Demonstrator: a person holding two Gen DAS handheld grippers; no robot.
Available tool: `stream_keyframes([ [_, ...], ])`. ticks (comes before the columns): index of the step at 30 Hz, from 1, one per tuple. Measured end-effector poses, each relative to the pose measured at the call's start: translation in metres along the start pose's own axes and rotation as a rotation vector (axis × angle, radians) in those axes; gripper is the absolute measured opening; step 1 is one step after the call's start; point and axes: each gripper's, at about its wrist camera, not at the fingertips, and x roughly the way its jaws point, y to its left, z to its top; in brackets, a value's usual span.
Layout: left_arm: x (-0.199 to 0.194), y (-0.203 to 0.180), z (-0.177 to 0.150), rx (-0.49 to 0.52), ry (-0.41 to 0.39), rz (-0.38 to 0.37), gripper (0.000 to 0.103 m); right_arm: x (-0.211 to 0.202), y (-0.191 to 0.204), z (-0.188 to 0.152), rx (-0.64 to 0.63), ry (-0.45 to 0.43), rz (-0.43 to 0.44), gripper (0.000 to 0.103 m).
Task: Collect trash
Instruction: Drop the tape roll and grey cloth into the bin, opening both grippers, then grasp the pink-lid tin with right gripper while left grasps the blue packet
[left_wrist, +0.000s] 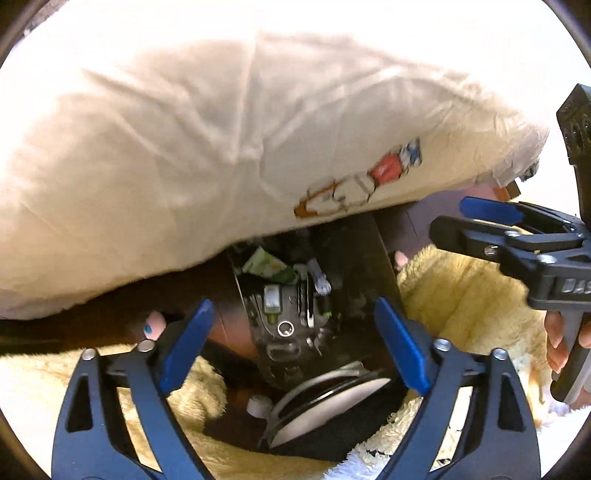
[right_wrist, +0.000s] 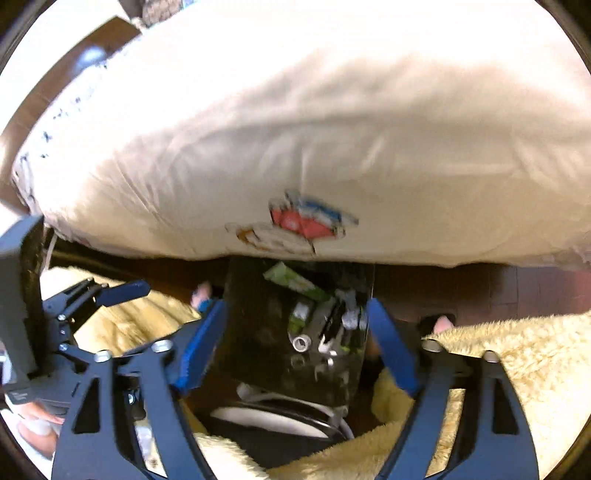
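Green wrapper (left_wrist: 266, 266) beyond open tongs (left_wrist: 295, 339)

One large cream pillow (left_wrist: 207, 147) with one printed cartoon figure (left_wrist: 354, 184) on it. One black bin (left_wrist: 314, 295) (its contents too jumbled to count fully), with one green-and-white wrapper (left_wrist: 267, 266) showing on top. Two hand-held grippers: left hand-held gripper (left_wrist: 295, 343) and right hand-held gripper (right_wrist: 295, 343). Two bare toes (left_wrist: 153, 325) peek out.

A cream pillow (left_wrist: 207, 155) overhangs yellow fleece (left_wrist: 469, 295), perhaps a blanket.
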Motion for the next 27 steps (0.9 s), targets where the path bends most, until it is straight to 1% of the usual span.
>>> stream_keyframes([
  [3, -0.02, 0.0, 0.009, 0.005, -0.052, 0.009, 0.091, -0.022, 0.001, 0.008, -0.01, -0.063, -0.001, 0.093],
  [7, -0.049, 0.005, 0.022, -0.003, -0.135, 0.018, 0.092, -0.054, 0.002, 0.021, -0.041, -0.161, -0.038, 0.094],
  [10, -0.071, 0.011, 0.037, -0.003, -0.204, 0.049, 0.093, -0.075, -0.001, 0.035, -0.059, -0.23, -0.065, 0.095],
  [13, -0.087, 0.017, 0.055, -0.007, -0.261, 0.083, 0.094, -0.088, -0.004, 0.06, -0.071, -0.288, -0.115, 0.095],
  [16, -0.098, 0.025, 0.07, -0.017, -0.304, 0.098, 0.094, -0.092, -0.007, 0.08, -0.072, -0.325, -0.131, 0.095],
  [19, -0.103, 0.033, 0.09, -0.024, -0.345, 0.101, 0.094, -0.094, -0.007, 0.1, -0.073, -0.352, -0.126, 0.095],
  [22, -0.104, 0.045, 0.116, -0.023, -0.369, 0.121, 0.094, -0.086, -0.01, 0.129, -0.076, -0.369, -0.166, 0.095],
  [25, -0.094, 0.055, 0.142, -0.044, -0.36, 0.172, 0.095, -0.072, -0.02, 0.162, -0.047, -0.368, -0.247, 0.095],
  [27, -0.088, 0.063, 0.159, -0.062, -0.359, 0.163, 0.095, -0.066, -0.025, 0.173, -0.026, -0.369, -0.268, 0.095],
])
